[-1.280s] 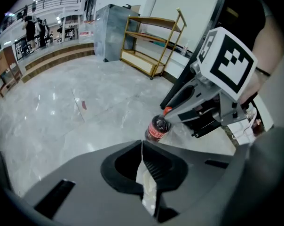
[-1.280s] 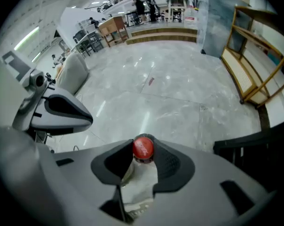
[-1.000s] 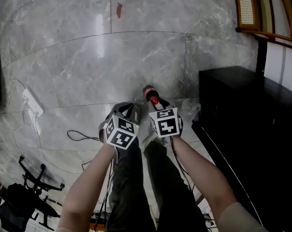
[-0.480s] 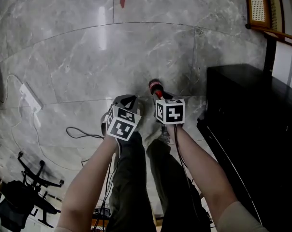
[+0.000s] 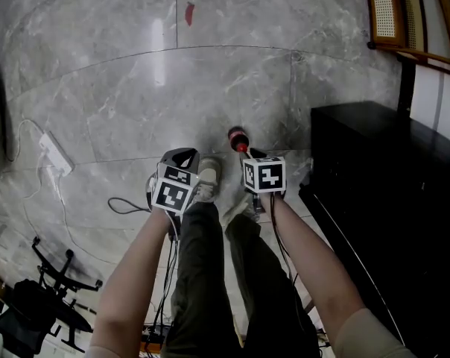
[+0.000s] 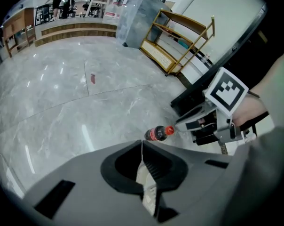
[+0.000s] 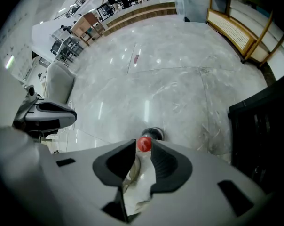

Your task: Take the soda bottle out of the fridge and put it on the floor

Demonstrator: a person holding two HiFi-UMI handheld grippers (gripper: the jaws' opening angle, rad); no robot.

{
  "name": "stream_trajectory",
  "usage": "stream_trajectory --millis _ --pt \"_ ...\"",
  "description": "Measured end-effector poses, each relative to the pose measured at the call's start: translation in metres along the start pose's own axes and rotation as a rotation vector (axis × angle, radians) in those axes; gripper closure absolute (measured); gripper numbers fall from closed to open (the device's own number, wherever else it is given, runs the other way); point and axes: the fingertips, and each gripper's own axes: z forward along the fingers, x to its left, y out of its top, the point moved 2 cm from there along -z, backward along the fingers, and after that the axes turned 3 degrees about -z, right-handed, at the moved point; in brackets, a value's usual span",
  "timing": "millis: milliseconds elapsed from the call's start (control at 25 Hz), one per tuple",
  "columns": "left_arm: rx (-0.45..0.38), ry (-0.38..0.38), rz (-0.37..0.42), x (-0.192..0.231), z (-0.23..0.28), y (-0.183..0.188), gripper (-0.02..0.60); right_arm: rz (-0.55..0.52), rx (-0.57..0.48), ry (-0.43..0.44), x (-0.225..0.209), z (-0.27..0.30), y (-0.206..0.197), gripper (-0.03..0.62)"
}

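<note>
Your right hand-held gripper [image 7: 144,145] points steeply down, and its jaws have just been closing. They stand partway apart and pinch the bottle [image 5: 237,136] by its red cap [image 7: 144,144], which sits at their very tips. Nothing else is between them.

The bottle hangs upright below that gripper, with its dark body and red label towards the grey marble floor [image 5: 135,88]. It is low over the floor, just ahead of your shoe [image 5: 207,177] and near the front corner of the black cabinet [image 5: 374,200] on your right. No view shows whether its base already rests on the floor. In the right gripper view you look almost straight down on it, the cap nearest and the rounded shoulder behind.

Your left hand-held gripper [image 6: 142,147] is beside the right one, apart from it, and also tilts down. Its jaws are pressed together with nothing between them. It touches neither the bottle nor the other gripper. From the left gripper view the bottle shows just past the closed jaws, its cap turned towards the right gripper's tips.

On the floor to your left lie a white power strip [image 5: 52,155] with its cord and a loop of black cable [image 5: 124,209]. A small red mark [image 5: 189,13] sits farther out on the floor. A yellow-framed rack [image 6: 179,41] stands by the wall beyond the cabinet.
</note>
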Motion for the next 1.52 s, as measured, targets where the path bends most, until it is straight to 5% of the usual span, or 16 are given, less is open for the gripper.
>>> stream_trajectory --millis 280,1520 --pt "-0.033 0.012 -0.031 -0.007 -0.055 0.031 0.574 -0.118 -0.040 -0.053 0.013 -0.074 0.017 0.549" --pt "-0.228 -0.022 0.128 -0.204 -0.358 0.140 0.574 -0.047 -0.476 0.017 0.106 -0.495 0.022 0.597"
